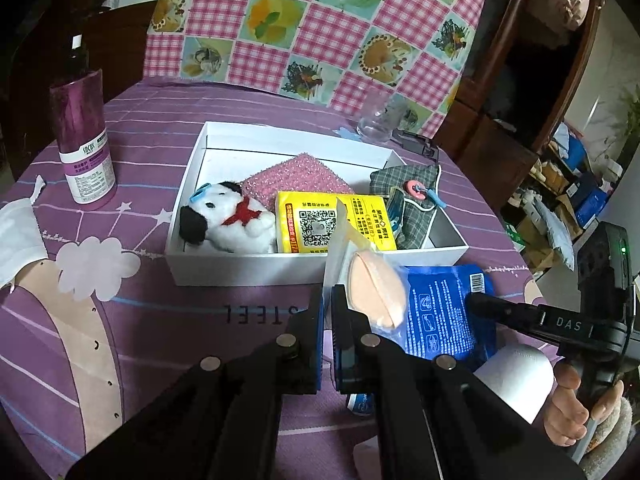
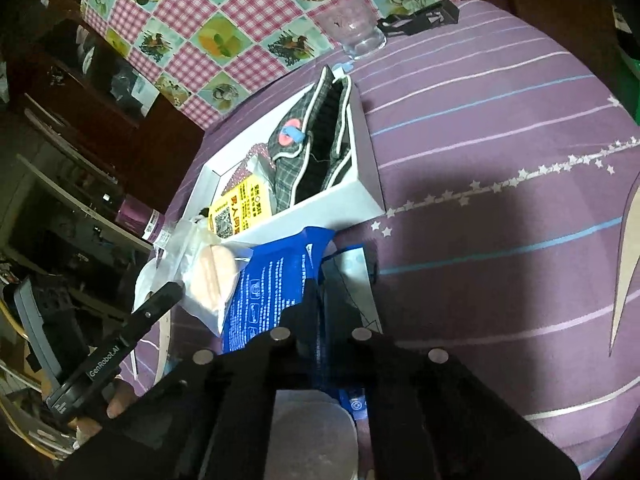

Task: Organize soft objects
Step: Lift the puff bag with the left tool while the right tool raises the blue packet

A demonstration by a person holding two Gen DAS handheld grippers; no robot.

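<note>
A white box (image 1: pixel 248 270) on the purple cloth holds a plush dog (image 1: pixel 228 216), a pink scrubber (image 1: pixel 296 178), a yellow packet (image 1: pixel 332 222) and a plaid pouch (image 1: pixel 412 200). My left gripper (image 1: pixel 327 300) is shut on a clear bag with a peach sponge puff (image 1: pixel 376 284), held just in front of the box. My right gripper (image 2: pixel 320 292) is shut on a blue packet (image 2: pixel 272 296), right beside the puff bag (image 2: pixel 212 272). The box (image 2: pixel 364 184) and the plaid pouch (image 2: pixel 316 152) also show in the right wrist view.
A purple bottle (image 1: pixel 82 140) stands at the left, with a white face mask (image 1: pixel 16 240) at the left edge. A glass cup (image 1: pixel 378 120) stands behind the box. A white roll (image 1: pixel 516 376) lies near the right hand. A checked cloth (image 1: pixel 320 20) hangs at the back.
</note>
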